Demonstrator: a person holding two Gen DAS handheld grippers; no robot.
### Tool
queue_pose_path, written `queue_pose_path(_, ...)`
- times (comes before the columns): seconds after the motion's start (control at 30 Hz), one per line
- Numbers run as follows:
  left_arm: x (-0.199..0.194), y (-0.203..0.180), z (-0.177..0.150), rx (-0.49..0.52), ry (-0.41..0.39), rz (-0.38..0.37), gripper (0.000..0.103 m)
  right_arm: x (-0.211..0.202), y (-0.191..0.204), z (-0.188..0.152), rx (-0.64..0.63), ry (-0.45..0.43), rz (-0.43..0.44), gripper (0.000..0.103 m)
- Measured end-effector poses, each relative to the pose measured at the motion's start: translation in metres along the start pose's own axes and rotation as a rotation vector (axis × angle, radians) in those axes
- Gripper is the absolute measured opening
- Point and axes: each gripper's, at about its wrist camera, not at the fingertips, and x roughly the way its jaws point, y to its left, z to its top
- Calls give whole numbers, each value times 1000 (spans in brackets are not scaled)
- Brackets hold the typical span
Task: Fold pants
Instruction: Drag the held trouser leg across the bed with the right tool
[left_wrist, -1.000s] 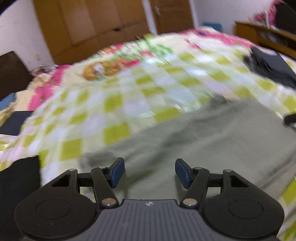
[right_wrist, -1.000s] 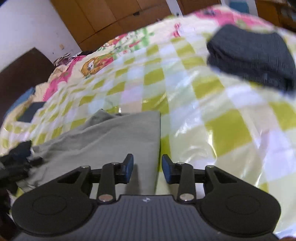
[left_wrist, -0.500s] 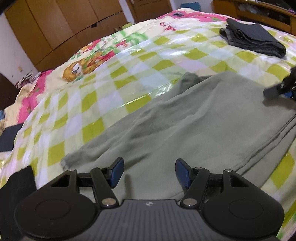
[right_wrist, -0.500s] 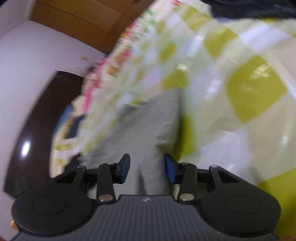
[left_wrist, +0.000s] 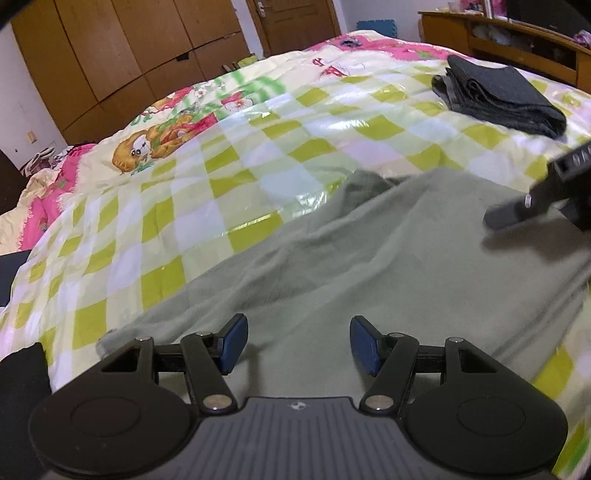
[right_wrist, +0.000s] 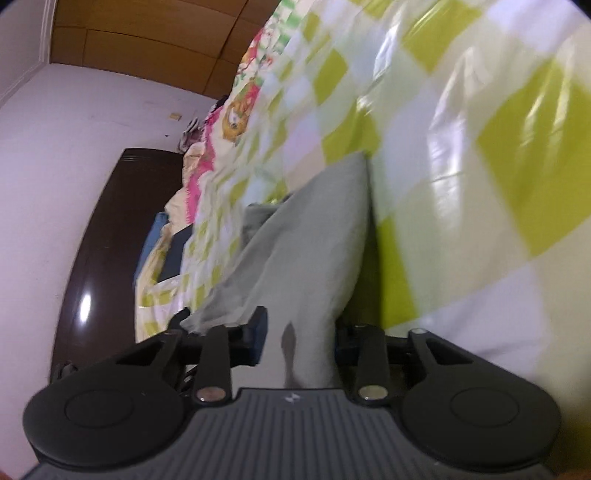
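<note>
Grey-green pants (left_wrist: 388, 258) are lying spread on the checked bed (left_wrist: 258, 155), apparently part-folded. The left tool (left_wrist: 297, 345) is hovering wide open and empty, while the right tool (right_wrist: 297, 341) is straddling an edge, not visibly clamped; folding seems unfinished.

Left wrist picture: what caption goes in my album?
Open left gripper above green pants on a checkered bedspread.

You've got a bed with a shiny green-checked cartoon cover (left_wrist: 258, 155), brown wooden wardrobes (left_wrist: 122, 55) behind it, a door (left_wrist: 295, 22), white walls (right_wrist: 74, 147) and a dark headboard (right_wrist: 110, 236).
</note>
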Motion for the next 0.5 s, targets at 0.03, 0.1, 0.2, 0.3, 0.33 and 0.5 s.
queue_pose_path(0.03, 2, -3, 2, 6, -2, 7, 75, 7, 4, -2, -2, 18, 4, 5)
queue_pose_path(0.1, 10, -12, 3, 42, 23, 13, 75, 8, 10, -4, -31, 25, -20, 4)
queue_pose_path(0.2, 12, -26, 2, 41, 43, -35, 75, -16, 5, 0, -8, -39, 18, 4)
queue_pose_path(0.3, 9, -52, 10, 75, 32, -79, 75, -40, -4, -1, -2, -82, -4, 4)
queue_pose_path(0.33, 8, -62, 13, 83, 27, -103, 75, -53, -10, -2, 11, -102, -17, 4)
queue_pose_path(0.5, -7, -100, 24, 128, -32, -193, 75, -118, -19, -6, 23, -211, -107, 4)
